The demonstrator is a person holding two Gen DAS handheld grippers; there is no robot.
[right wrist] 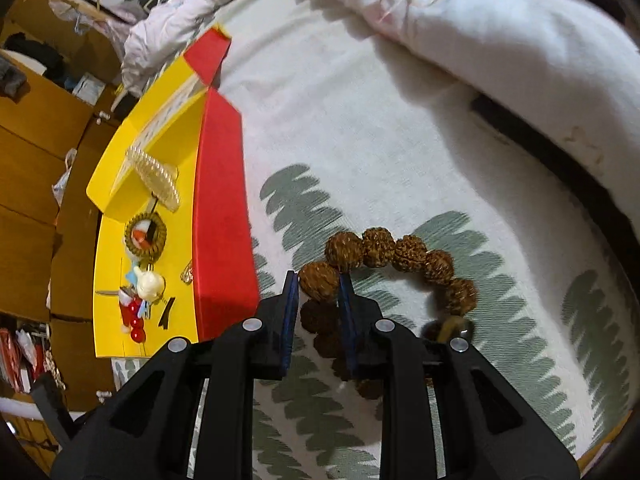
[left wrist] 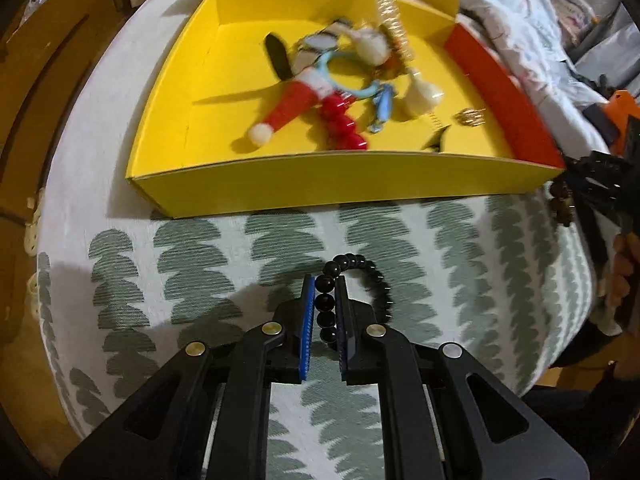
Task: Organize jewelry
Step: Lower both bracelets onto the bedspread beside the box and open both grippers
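Observation:
My left gripper (left wrist: 325,280) is shut on a black bead bracelet (left wrist: 374,276), held over the patterned cloth in front of the yellow box (left wrist: 304,184). My right gripper (right wrist: 318,278) is shut on a brown walnut-bead bracelet (right wrist: 404,254), just right of the box's red side (right wrist: 220,216). It also shows at the left wrist view's right edge (left wrist: 562,200). Inside the box lie a red-and-white charm (left wrist: 296,104), red beads (left wrist: 342,128), a blue ring (left wrist: 340,76), a pearl comb (left wrist: 390,12) and a small gold piece (left wrist: 470,116).
The box sits on a white cloth with a grey-green leaf pattern (left wrist: 224,264) over a bed. A crumpled white duvet (right wrist: 500,28) lies behind. Wooden furniture (right wrist: 28,152) stands past the box. A hand (left wrist: 624,272) shows at the right.

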